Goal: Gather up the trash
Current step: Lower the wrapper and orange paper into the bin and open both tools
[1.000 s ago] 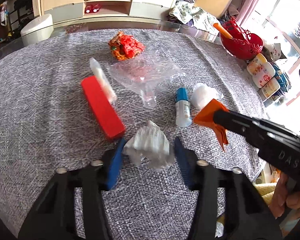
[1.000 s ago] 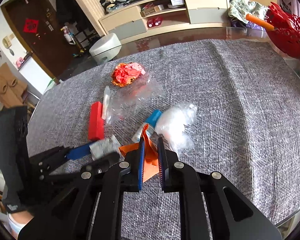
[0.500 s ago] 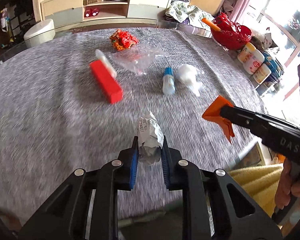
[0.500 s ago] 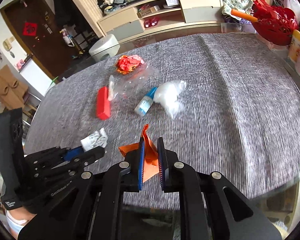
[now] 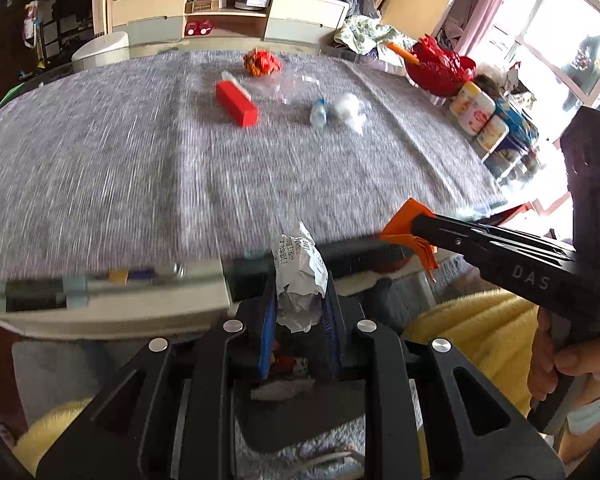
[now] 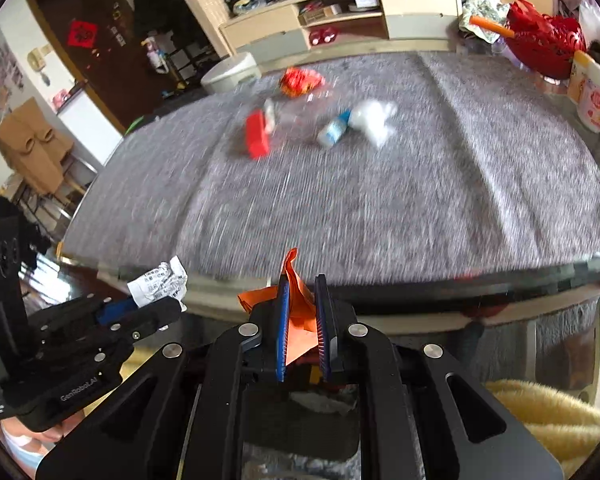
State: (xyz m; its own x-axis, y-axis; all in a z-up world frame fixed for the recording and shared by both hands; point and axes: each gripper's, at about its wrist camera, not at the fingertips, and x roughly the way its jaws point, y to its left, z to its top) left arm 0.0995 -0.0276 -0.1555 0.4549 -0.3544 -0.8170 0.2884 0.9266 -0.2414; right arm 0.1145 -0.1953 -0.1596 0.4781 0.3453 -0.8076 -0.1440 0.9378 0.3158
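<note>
My left gripper (image 5: 298, 284) is shut on a crumpled white receipt (image 5: 299, 276), held off the near edge of the table; the receipt also shows in the right wrist view (image 6: 160, 282). My right gripper (image 6: 301, 294) is shut on a folded orange paper (image 6: 298, 304), also past the near edge; the paper shows in the left wrist view (image 5: 410, 226). Left on the grey tablecloth (image 5: 140, 152) are a red box (image 5: 236, 103), a crumpled red wrapper (image 5: 261, 62), a clear plastic bag (image 5: 288, 86), a small blue-capped bottle (image 5: 318, 113) and a white wad (image 5: 350, 107).
A dark bin opening with trash in it (image 5: 288, 392) lies right below my grippers, also in the right wrist view (image 6: 300, 412). A red basket (image 5: 436, 68) and white bottles (image 5: 474, 110) stand at the table's right edge. Yellow fabric (image 5: 480, 340) lies beside the bin.
Both grippers have pulled back from the table middle to beyond its near edge, carrying the receipt and the orange paper. The left gripper closed on the receipt one second ago.
</note>
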